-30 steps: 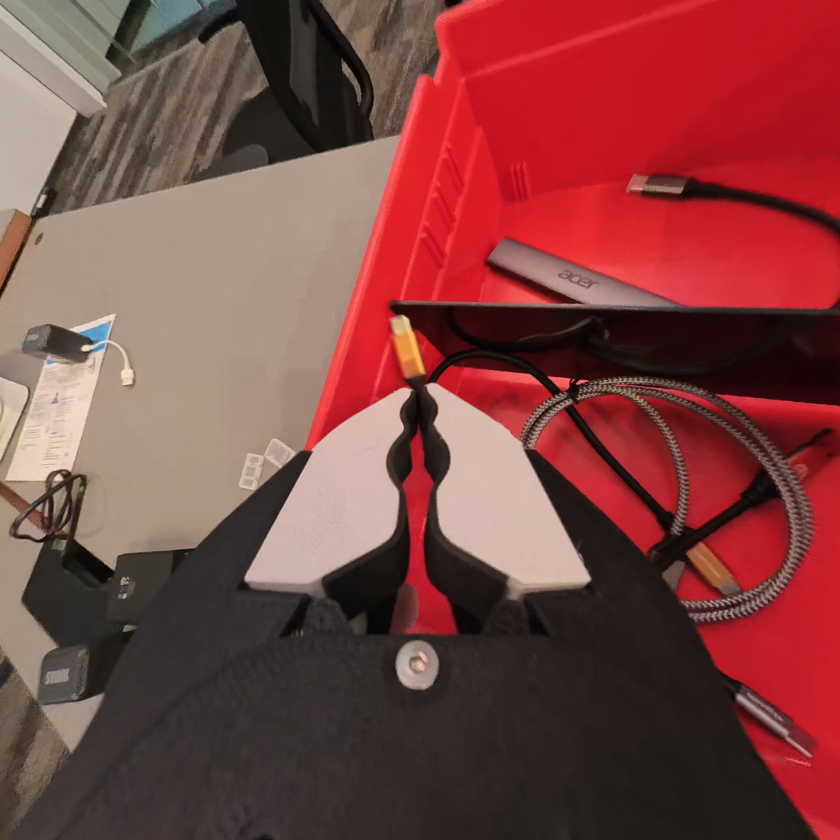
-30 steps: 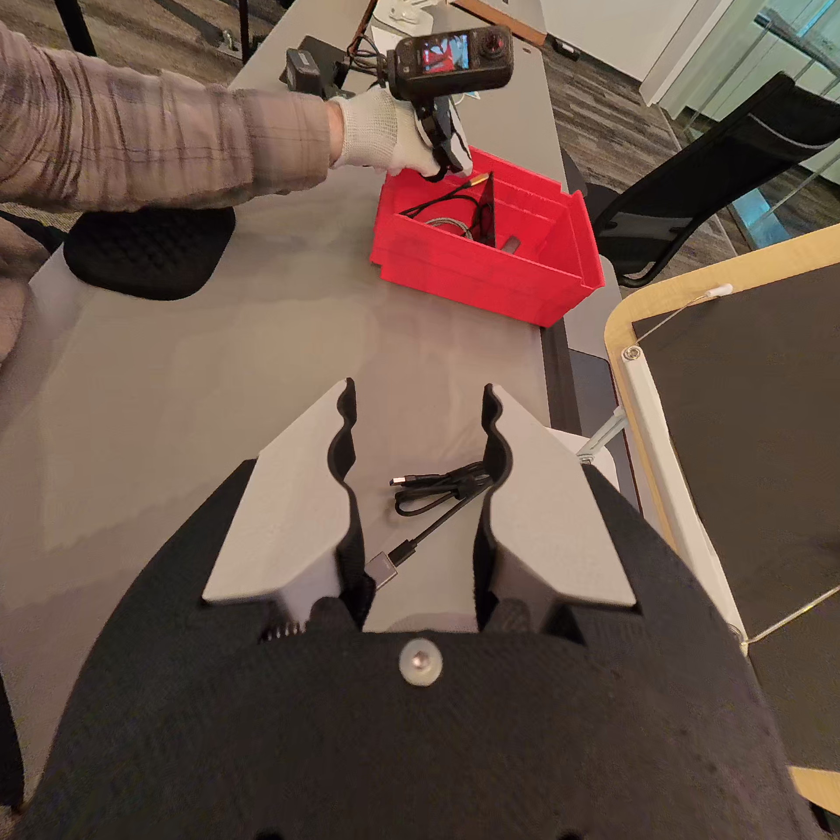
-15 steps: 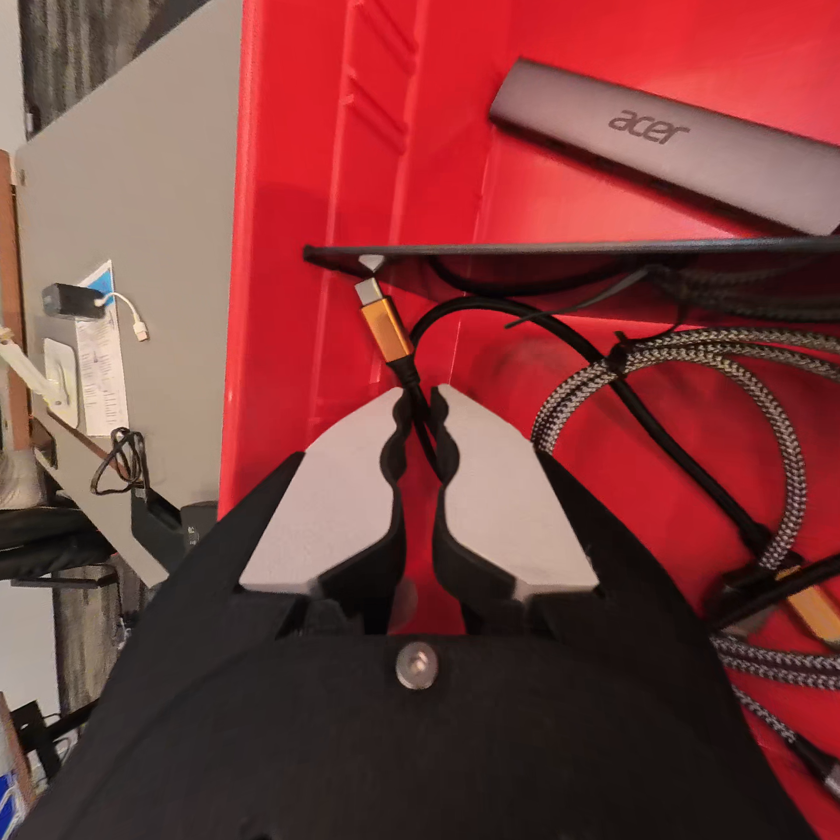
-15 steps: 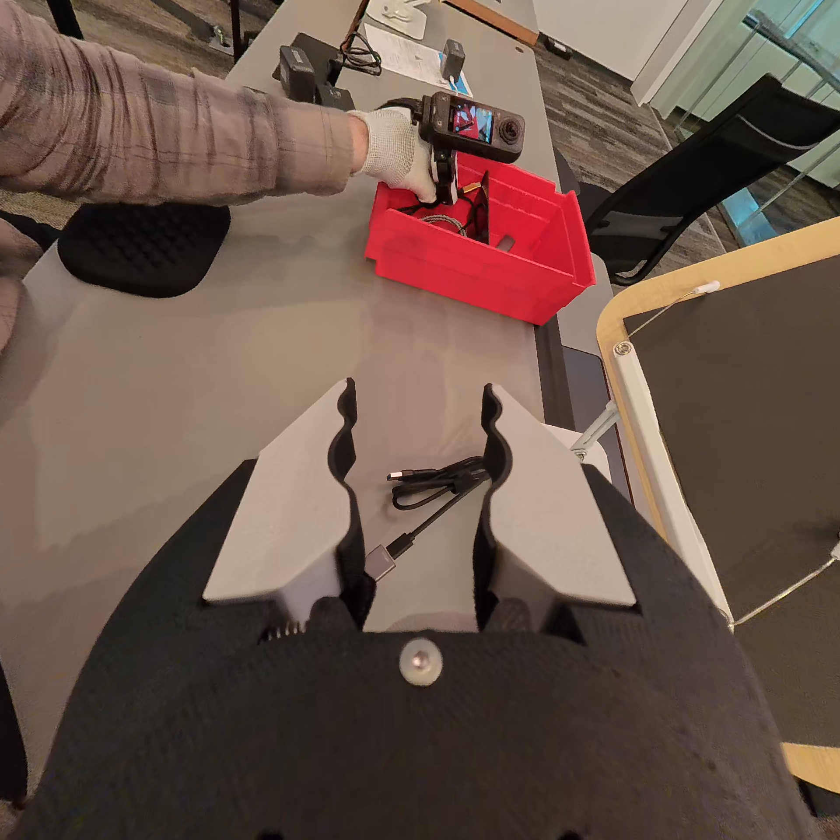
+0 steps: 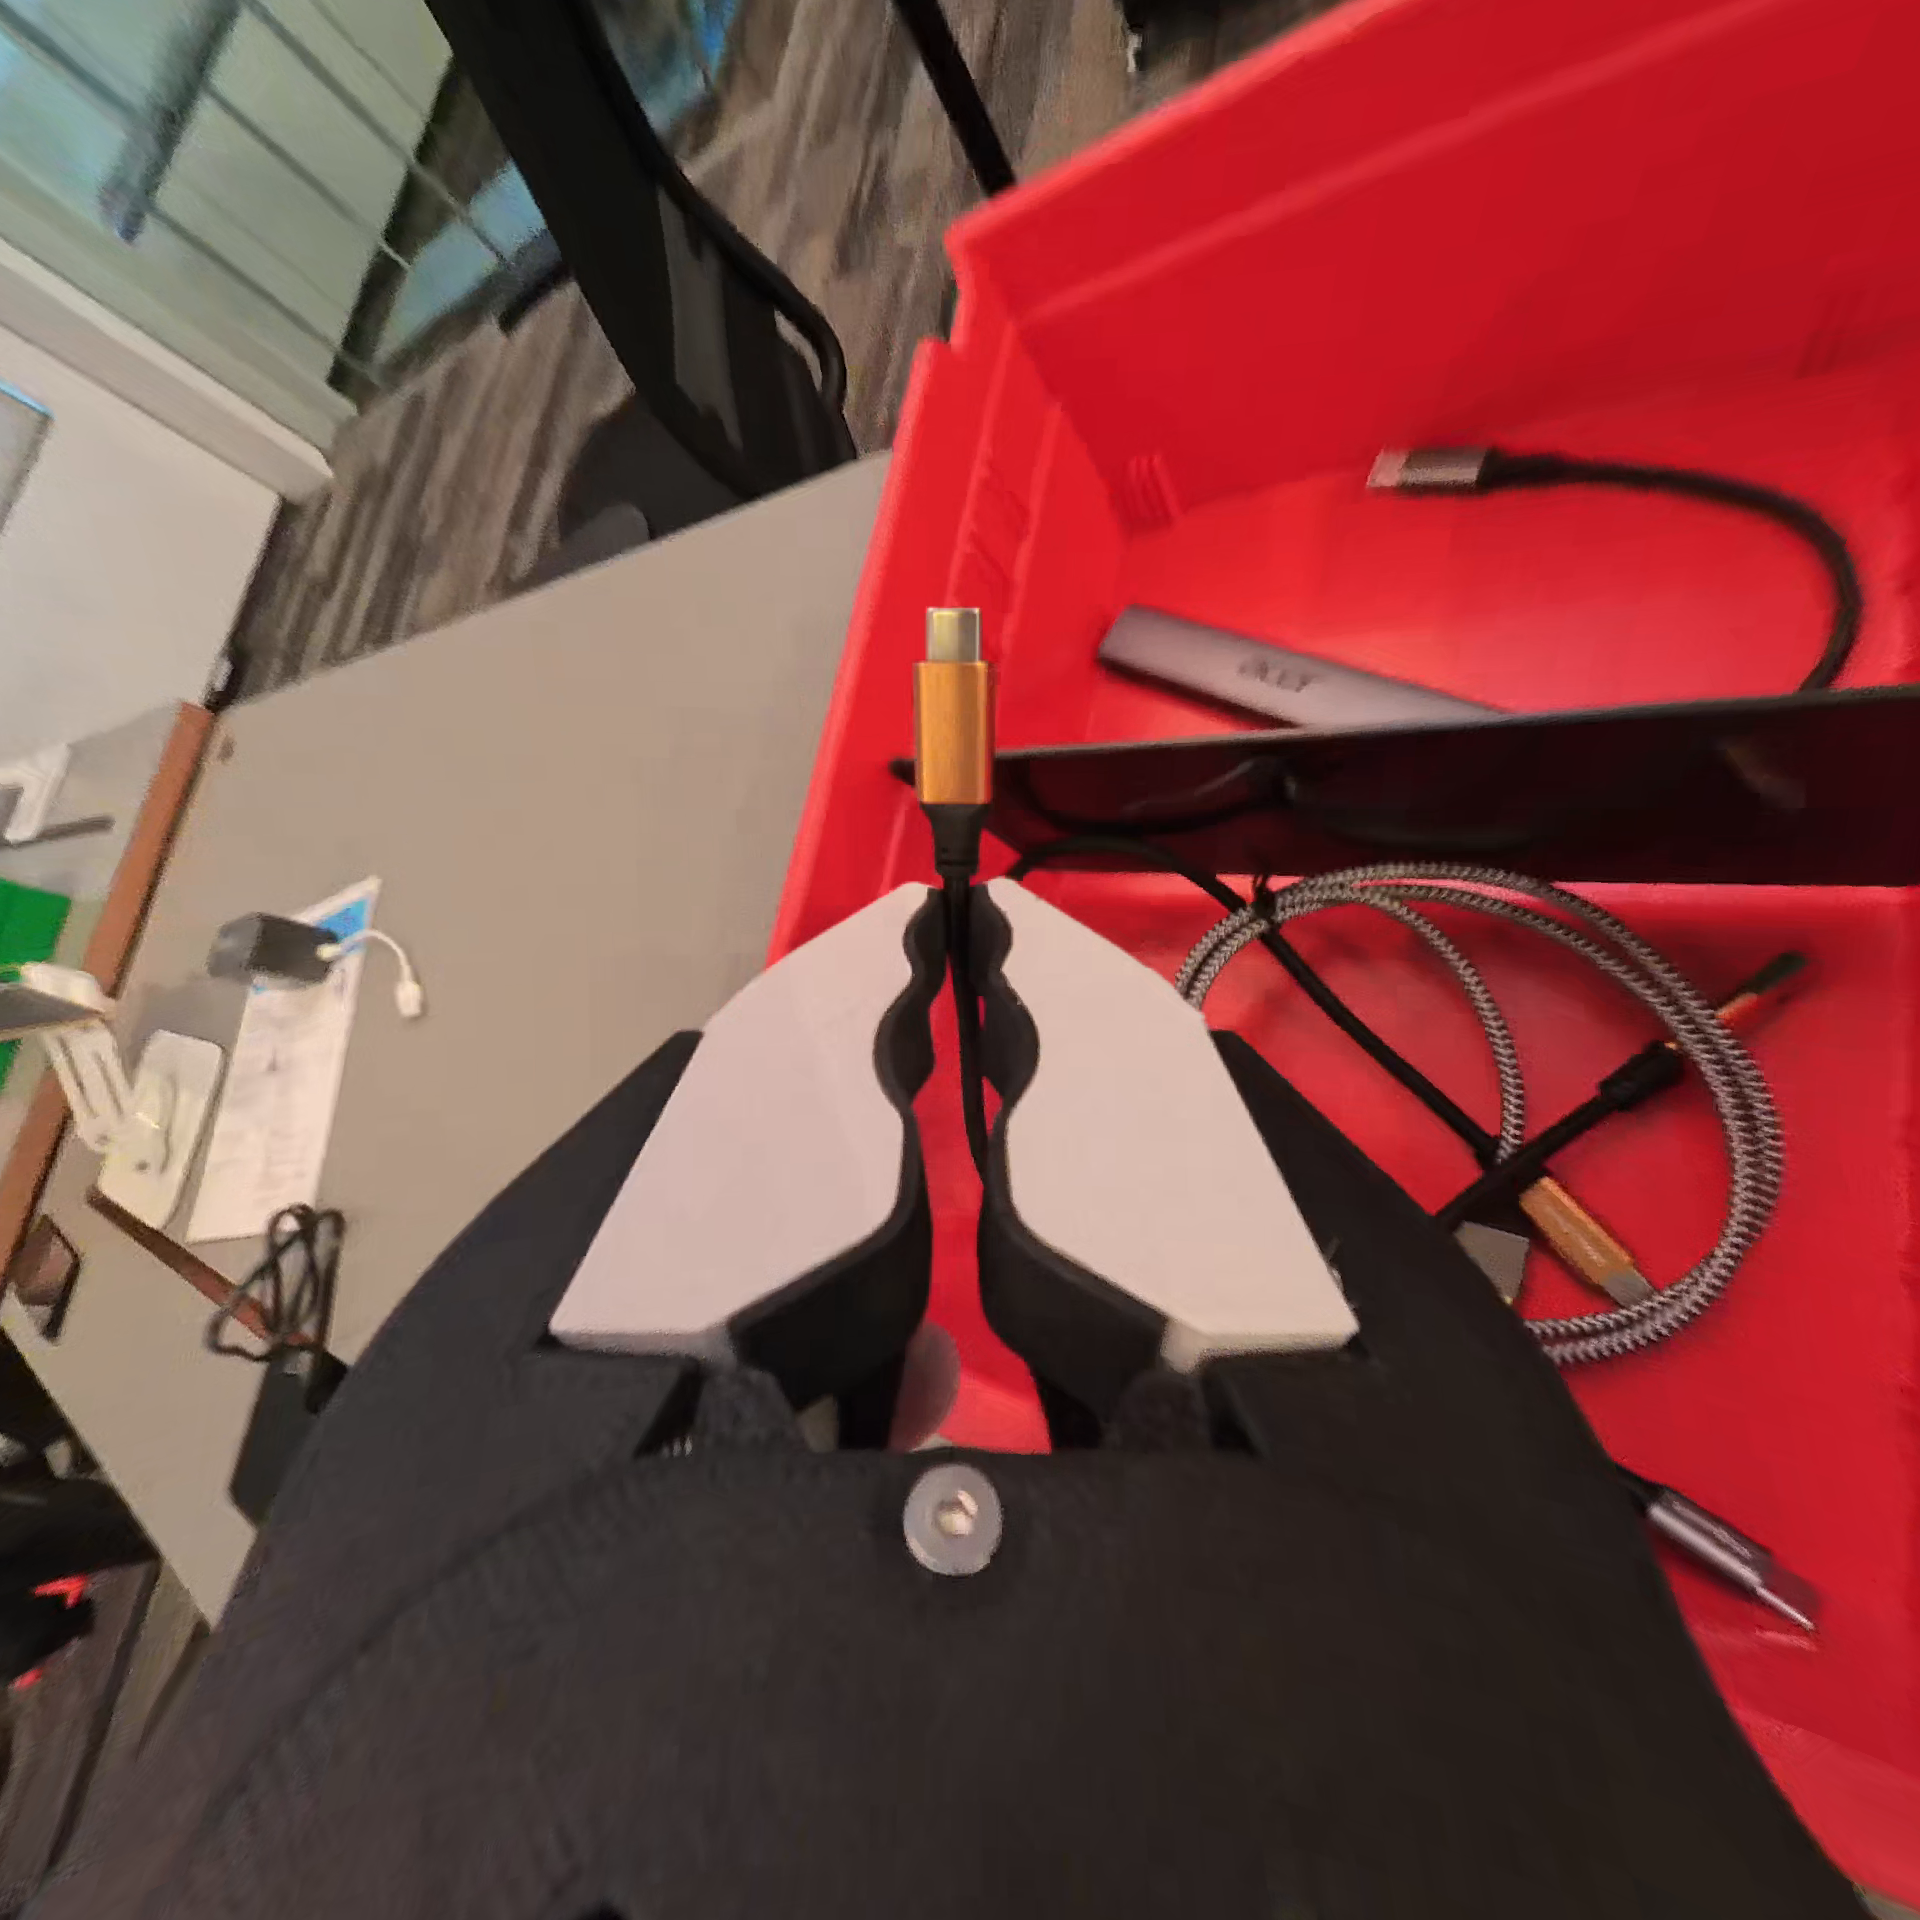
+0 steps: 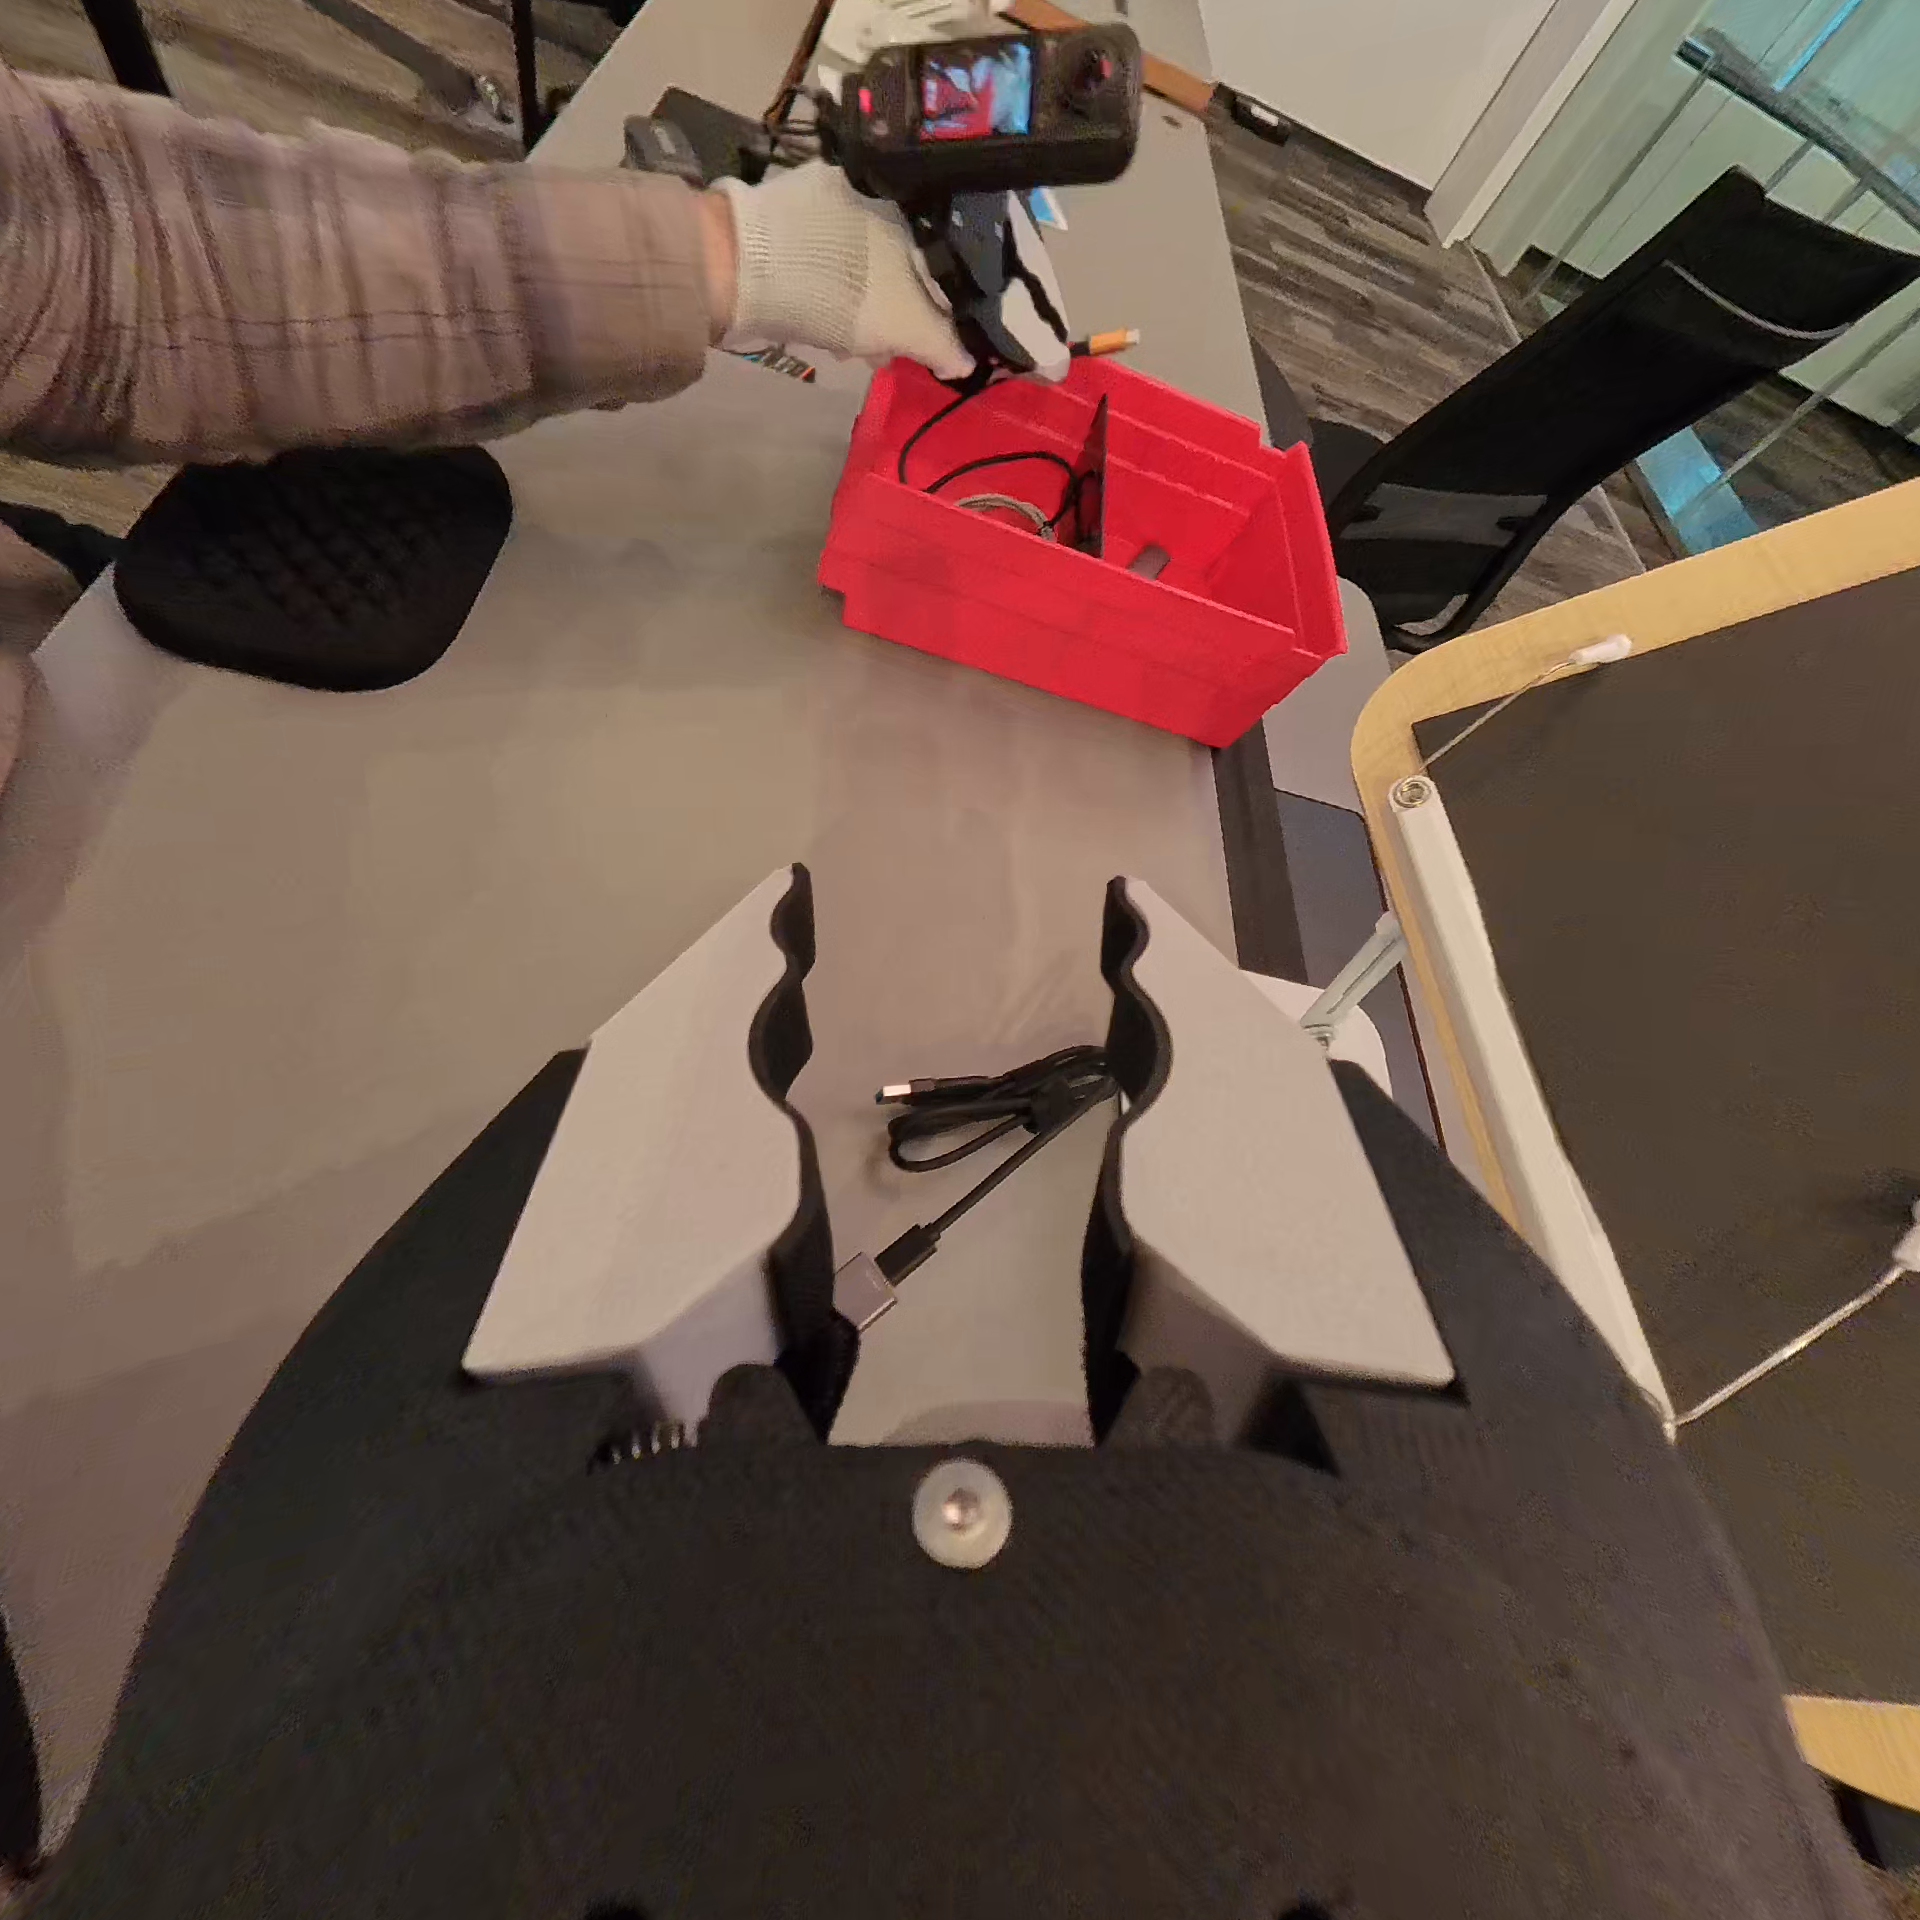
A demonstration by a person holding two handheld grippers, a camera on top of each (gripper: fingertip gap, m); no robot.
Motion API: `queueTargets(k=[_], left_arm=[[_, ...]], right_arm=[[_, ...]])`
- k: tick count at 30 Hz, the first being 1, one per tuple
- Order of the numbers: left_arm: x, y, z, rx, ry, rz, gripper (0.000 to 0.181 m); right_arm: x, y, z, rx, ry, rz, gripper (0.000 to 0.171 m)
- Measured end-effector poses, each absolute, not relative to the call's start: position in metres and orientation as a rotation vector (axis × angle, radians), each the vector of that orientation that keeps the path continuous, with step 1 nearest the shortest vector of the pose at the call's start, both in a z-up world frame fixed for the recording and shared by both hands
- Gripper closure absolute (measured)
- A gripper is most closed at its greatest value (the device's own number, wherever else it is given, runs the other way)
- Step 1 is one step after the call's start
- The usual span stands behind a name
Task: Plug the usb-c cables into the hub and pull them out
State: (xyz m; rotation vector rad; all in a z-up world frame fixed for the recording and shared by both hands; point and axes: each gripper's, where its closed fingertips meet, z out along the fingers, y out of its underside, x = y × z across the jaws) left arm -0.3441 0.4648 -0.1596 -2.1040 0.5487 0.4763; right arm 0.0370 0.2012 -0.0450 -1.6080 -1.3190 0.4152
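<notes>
Left gripper point(image 5: 958, 904) is clamping the thin black cable just behind its orange USB-C plug point(image 5: 954, 734), lifting it above the red bin point(image 5: 1455, 312) — plug pointing up, clear of the black divider point(image 5: 1455, 790). The grey hub point(image 5: 1278, 681) is lying in the far compartment w/ its own lead. Right gripper point(image 6: 956, 904) is hovering spread wide, empty, over a black cable point(image 6: 997, 1112) on the desk. Step: fetching a cable; next probably calls for steadying the hub and aligning plug to port. Half a sec ago the plug was sitting low against the divider — now it's raised.
</notes>
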Motion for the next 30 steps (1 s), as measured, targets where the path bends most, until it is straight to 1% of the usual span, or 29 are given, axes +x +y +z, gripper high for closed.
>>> queueTargets(k=[1, 4, 7, 10, 13, 19, 22, 25, 27, 28, 30], left_arm=[[-0.340, 0.462, -0.148, -2.069, 0.556, 0.468, 0.177], [-0.318, 0.449, -0.106, -1.936, 0.636, 0.442, 0.177], [-0.276, 0.426, -0.068, -1.794, 0.808, 0.439, 0.177], [-0.224, 0.398, -0.046, -1.673, 1.062, 0.441, 0.177], [-0.176, 0.370, -0.038, -1.636, 1.287, 0.301, 0.177], [-0.115, 0.321, -0.023, -1.638, 1.645, 0.086, 0.177], [-0.094, 0.308, -0.016, -1.692, 1.731, 0.012, 0.177], [-0.080, 0.299, -0.017, -1.748, 1.812, 0.000, 0.177], [-0.074, 0.296, -0.021, -1.756, 1.877, 0.029, 0.177], [-0.069, 0.292, -0.023, -1.775, 1.901, 0.011, 0.177], [-0.062, 0.284, -0.027, -1.788, 1.967, 0.006, 0.177]], right_arm=[[0.038, 0.204, -0.044, -1.609, -1.301, 0.415, 0.118], [0.036, 0.215, -0.034, -1.579, -1.233, 0.408, 0.117], [0.027, 0.223, -0.015, -1.505, -1.144, 0.450, 0.116], [0.015, 0.229, 0.003, -1.371, -1.101, 0.408, 0.125], [0.003, 0.233, 0.005, -1.246, -1.155, 0.193, 0.130], [-0.022, 0.254, 0.000, -1.091, -1.207, -0.351, 0.129], [-0.032, 0.266, -0.004, -1.010, -1.208, -0.606, 0.128], [-0.038, 0.272, 0.001, -0.930, -1.142, -0.762, 0.128], [-0.040, 0.273, 0.003, -0.899, -1.118, -0.795, 0.128], [-0.038, 0.274, 0.005, -0.893, -1.100, -0.818, 0.130], [-0.034, 0.278, 0.004, -0.890, -1.088, -0.859, 0.138]])
